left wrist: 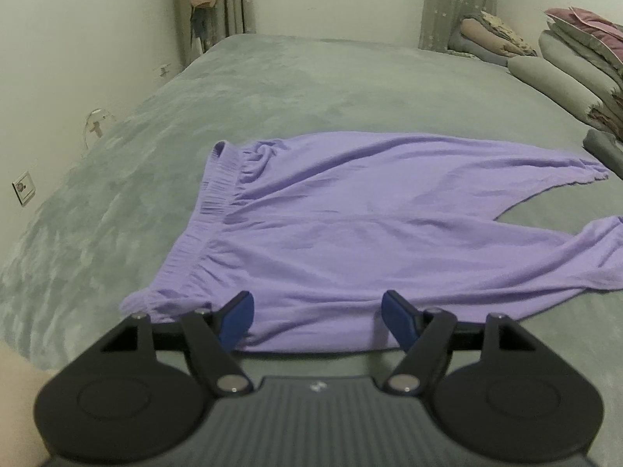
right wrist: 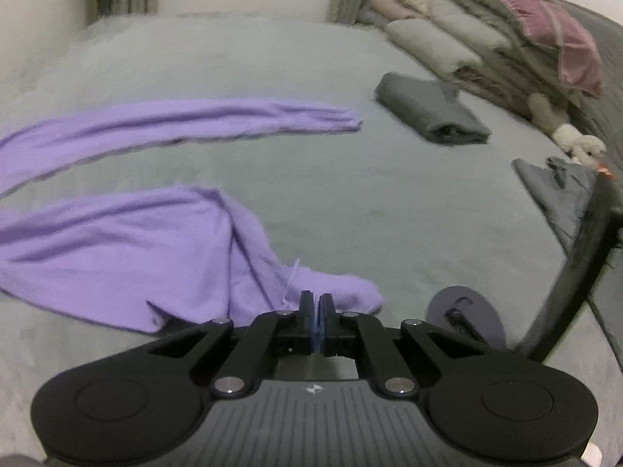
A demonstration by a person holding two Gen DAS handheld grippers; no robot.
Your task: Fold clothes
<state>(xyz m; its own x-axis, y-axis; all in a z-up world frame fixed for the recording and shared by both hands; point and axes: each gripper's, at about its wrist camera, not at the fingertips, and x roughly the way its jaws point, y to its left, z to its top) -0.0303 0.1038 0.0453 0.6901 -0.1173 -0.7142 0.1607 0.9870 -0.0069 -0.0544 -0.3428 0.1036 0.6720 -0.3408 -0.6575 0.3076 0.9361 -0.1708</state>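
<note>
Purple trousers [left wrist: 331,225] lie flat on the grey bed [left wrist: 311,89], with the elastic waistband [left wrist: 218,190] to the left and both legs running right. My left gripper [left wrist: 316,299] hovers open over the trousers' near edge, just right of the waistband corner, with cloth showing between its blue fingers. In the right wrist view the far leg [right wrist: 194,120] lies straight. The near leg [right wrist: 117,249] is twisted and drawn toward my right gripper [right wrist: 315,297], which is shut at the cuff [right wrist: 350,292], apparently pinching the fabric.
A folded grey garment [right wrist: 428,113] lies beyond the leg ends. Pillows [right wrist: 440,46] and a pink quilt [right wrist: 545,27] are stacked along the right side, near a soft toy [right wrist: 580,144] and a grey cloth [right wrist: 557,198]. A black stand [right wrist: 576,272] with a round base [right wrist: 467,319] is at right.
</note>
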